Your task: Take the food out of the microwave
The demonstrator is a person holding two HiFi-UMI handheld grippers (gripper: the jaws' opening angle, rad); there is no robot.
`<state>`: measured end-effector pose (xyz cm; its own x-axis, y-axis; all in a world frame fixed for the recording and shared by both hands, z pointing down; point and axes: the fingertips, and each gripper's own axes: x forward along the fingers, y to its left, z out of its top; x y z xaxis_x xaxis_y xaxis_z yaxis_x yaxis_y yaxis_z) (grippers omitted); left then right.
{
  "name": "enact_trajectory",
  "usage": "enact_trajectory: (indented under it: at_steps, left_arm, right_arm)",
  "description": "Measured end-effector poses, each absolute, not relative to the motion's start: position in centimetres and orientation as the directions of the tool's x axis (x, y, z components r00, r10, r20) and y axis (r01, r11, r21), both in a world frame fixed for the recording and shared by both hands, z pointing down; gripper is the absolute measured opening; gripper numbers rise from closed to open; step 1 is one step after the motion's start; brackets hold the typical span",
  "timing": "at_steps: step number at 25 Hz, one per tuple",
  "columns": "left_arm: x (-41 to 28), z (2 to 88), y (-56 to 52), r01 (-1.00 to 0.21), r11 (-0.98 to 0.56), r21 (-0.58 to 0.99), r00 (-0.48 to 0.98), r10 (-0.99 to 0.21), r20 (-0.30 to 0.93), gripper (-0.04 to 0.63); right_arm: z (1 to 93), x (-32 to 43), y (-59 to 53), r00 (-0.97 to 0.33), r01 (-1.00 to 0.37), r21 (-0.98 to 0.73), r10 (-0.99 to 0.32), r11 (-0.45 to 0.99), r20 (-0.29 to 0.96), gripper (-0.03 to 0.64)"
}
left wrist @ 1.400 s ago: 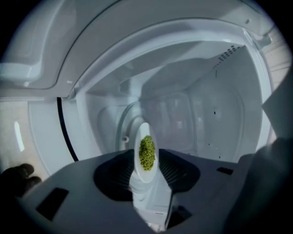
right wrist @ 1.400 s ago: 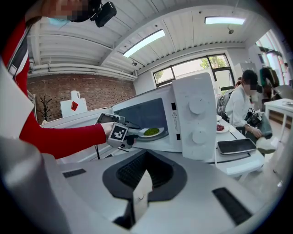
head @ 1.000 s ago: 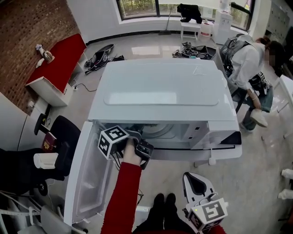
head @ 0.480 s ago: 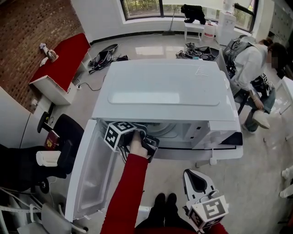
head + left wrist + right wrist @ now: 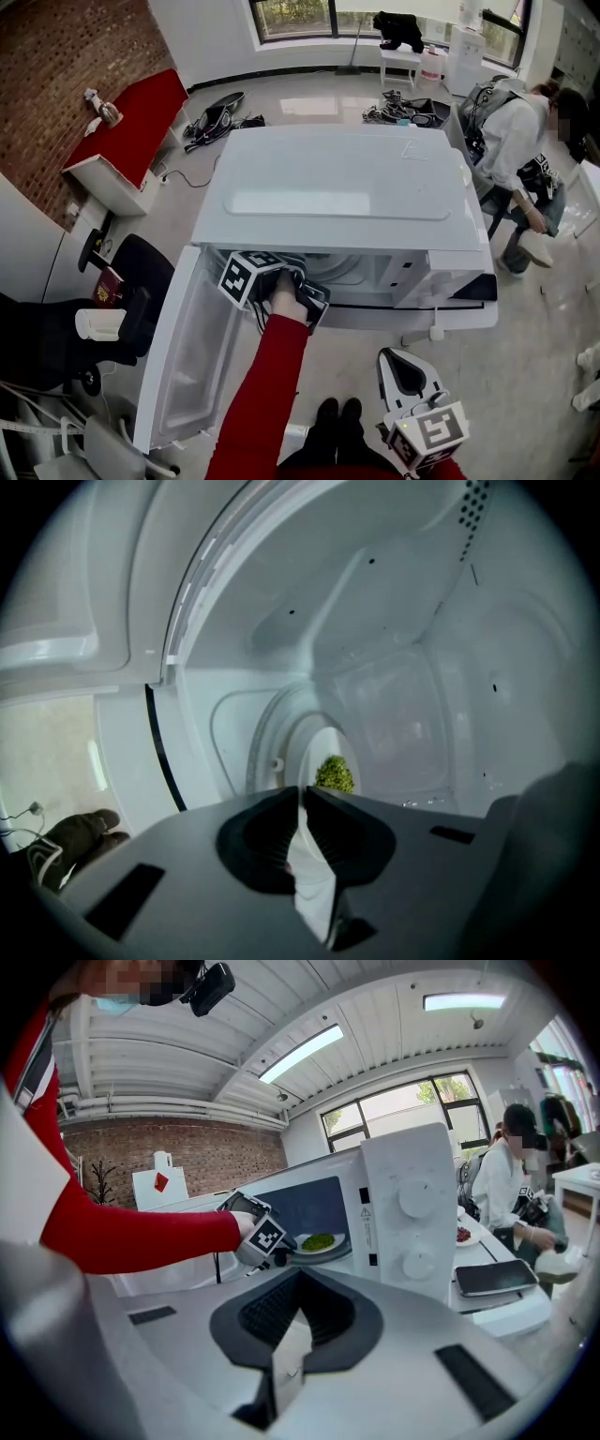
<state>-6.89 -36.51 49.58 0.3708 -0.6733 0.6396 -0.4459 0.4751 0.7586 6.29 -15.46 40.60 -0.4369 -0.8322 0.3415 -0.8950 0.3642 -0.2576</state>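
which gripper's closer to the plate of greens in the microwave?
Left. The left gripper, jaws closing on the plate rim, is inside the microwave; the right gripper hangs outside, in front.

The microwave [image 5: 337, 187] stands with its door [image 5: 183, 366] swung open to the left and its control panel [image 5: 412, 1213] at the front right. Inside the cavity, the food [image 5: 335, 774] lies on a plate [image 5: 319, 748]. Right of the microwave, a tablet [image 5: 494, 1277] lies on the table [image 5: 511, 1312], and 1 person [image 5: 511, 131] sits behind it. A cabinet [image 5: 122, 141] stands back left.
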Motion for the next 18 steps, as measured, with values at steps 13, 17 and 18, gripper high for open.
enact_trajectory:
  at_steps: [13, 17, 18]
  left_arm:
    - [-7.7, 49.8, -35.4, -0.38, 0.431, 0.818, 0.382, -0.733, 0.563, 0.026]
    - [-7.9, 49.7, -34.3, -0.365, 0.414, 0.834, 0.387, -0.747, 0.541, 0.025]
    - [-7.9, 49.6, -34.0, -0.364, 0.411, 0.836, 0.387, -0.75, 0.537, 0.025]
  right_arm:
    - [40.2, 5.9, -15.7, -0.445, -0.892, -0.221, -0.849, 0.394, 0.285, 0.014]
    - [40.3, 5.4, -15.4, -0.446, -0.89, -0.259, -0.836, 0.376, 0.32, 0.014]
    - [40.3, 5.4, -15.4, -0.447, -0.89, -0.253, -0.836, 0.38, 0.317, 0.014]
